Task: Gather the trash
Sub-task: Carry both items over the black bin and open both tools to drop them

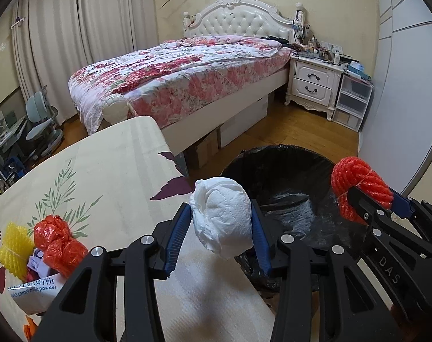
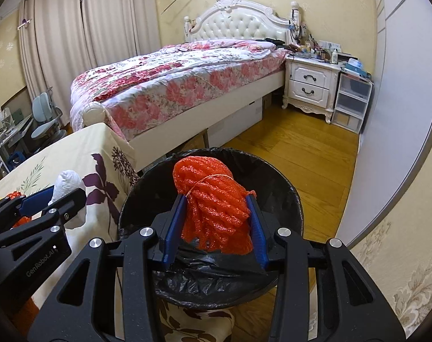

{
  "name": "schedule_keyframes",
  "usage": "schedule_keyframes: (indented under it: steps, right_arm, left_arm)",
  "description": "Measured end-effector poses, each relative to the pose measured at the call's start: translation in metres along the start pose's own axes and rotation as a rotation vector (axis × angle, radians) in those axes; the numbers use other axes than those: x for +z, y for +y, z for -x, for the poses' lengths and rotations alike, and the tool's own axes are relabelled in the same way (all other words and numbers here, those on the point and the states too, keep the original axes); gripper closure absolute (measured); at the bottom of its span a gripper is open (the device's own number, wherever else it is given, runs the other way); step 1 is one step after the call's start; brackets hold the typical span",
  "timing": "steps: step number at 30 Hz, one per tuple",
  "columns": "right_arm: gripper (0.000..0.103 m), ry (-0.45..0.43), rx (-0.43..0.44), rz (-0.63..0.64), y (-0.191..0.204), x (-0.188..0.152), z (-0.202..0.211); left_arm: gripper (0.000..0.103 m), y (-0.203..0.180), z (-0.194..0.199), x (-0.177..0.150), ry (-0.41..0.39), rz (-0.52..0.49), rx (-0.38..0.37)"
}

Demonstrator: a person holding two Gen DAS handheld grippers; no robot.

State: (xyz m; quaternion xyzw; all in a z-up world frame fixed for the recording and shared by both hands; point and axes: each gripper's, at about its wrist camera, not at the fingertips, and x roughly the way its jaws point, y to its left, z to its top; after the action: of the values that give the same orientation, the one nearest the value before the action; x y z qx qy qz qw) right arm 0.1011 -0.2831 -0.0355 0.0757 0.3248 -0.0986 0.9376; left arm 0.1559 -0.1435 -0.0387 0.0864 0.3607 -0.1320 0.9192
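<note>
My left gripper point(image 1: 221, 216) is shut on a crumpled white tissue wad point(image 1: 223, 216), held over the table edge beside the black-lined trash bin point(image 1: 275, 171). My right gripper point(image 2: 216, 208) is shut on a bundle of red foam netting point(image 2: 213, 199) and holds it above the open bin point(image 2: 290, 199). The right gripper with its red bundle point(image 1: 358, 188) also shows in the left wrist view, over the bin's right side. The left gripper with the tissue point(image 2: 67, 183) shows at the left of the right wrist view.
On the floral tablecloth point(image 1: 102, 176) lie yellow foam netting point(image 1: 12, 248), red netting point(image 1: 59, 242) and a milk powder packet point(image 1: 33, 293). A bed point(image 1: 181, 79), a nightstand point(image 1: 315, 82) and wooden floor point(image 2: 301, 148) lie beyond the bin.
</note>
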Motion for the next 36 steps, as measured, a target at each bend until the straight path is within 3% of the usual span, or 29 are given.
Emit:
schedule_keyframes:
  steps: [8,11,13,16,22,26,33,36]
  right_arm:
    - [0.061,0.007,-0.034,-0.006,-0.010,0.003,-0.012]
    - [0.052,-0.010,-0.053,-0.015,-0.014,0.004,-0.012]
    - [0.052,-0.010,-0.056,-0.020,-0.017,0.005,-0.012]
    - [0.051,-0.009,-0.068,-0.026,-0.020,0.005,-0.011]
    - [0.045,-0.014,-0.077,-0.042,-0.023,0.004,-0.005]
    - [0.042,-0.017,-0.090,-0.044,-0.024,0.002,0.002]
    - [0.025,-0.016,-0.108,-0.056,-0.028,0.000,0.011]
    - [0.025,-0.012,-0.109,-0.052,-0.026,-0.002,0.017]
  left_arm:
    - [0.058,-0.005,-0.010,0.006,0.007,0.002,0.004]
    - [0.053,-0.007,-0.010,0.006,0.012,-0.002,-0.001]
    - [0.049,-0.009,-0.011,0.007,0.010,-0.010,0.001]
    - [0.032,-0.010,-0.009,0.007,-0.001,-0.008,0.006]
    - [0.022,-0.009,-0.008,0.009,-0.008,0.001,0.015]
    - [0.021,-0.008,-0.006,0.010,-0.005,0.005,0.014]
    - [0.020,-0.001,0.006,0.012,-0.019,0.014,0.017]
    - [0.020,0.005,0.017,0.009,-0.022,0.023,0.024]
